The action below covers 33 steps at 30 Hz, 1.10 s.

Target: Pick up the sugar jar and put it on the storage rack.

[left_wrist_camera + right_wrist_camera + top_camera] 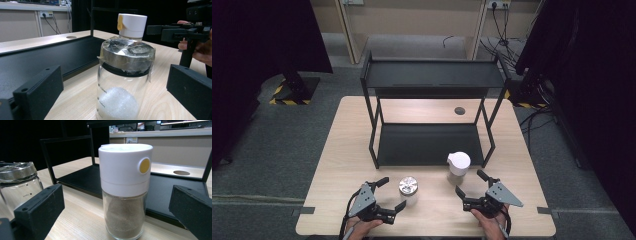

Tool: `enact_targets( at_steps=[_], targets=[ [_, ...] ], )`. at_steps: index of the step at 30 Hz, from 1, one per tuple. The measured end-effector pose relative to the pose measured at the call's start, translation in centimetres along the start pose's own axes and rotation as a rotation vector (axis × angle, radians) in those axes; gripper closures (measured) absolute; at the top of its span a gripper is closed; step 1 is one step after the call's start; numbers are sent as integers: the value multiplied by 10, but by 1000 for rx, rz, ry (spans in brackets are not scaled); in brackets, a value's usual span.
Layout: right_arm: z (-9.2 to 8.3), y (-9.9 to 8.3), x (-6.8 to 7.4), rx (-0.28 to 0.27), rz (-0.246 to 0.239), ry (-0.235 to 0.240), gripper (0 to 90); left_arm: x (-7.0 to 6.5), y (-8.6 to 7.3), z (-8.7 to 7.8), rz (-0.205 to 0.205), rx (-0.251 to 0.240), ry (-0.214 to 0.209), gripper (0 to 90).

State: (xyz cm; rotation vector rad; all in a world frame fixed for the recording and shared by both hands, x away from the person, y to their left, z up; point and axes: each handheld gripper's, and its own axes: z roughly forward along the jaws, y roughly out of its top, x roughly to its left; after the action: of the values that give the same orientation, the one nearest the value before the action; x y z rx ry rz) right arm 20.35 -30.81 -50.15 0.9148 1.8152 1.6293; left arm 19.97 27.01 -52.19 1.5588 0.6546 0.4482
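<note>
A glass jar [408, 189] with a taped silver lid stands on the wooden table [337, 150]; in the left gripper view the jar [123, 80] holds white granules. My left gripper [390, 194] is open, its jaws wide on either side of the jar without touching it. A white-capped shaker [458, 164] with brown powder stands near the rack's front right leg; in the right gripper view the shaker [125, 190] has a yellow button on its cap. My right gripper [470, 182] is open just in front of it, jaws apart.
A black two-tier metal rack [432, 75] stands on the far half of the table, its lower shelf [427, 145] bare. A round cable hole [459, 110] sits behind it. Dark curtains flank the table.
</note>
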Motion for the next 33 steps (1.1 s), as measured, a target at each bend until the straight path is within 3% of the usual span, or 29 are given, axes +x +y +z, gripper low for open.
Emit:
enact_targets(
  at_steps=[33],
  targets=[
    [0,-2,-3,-19,4,5,3,-1,0,1,6,-4,-7,2]
  ],
)
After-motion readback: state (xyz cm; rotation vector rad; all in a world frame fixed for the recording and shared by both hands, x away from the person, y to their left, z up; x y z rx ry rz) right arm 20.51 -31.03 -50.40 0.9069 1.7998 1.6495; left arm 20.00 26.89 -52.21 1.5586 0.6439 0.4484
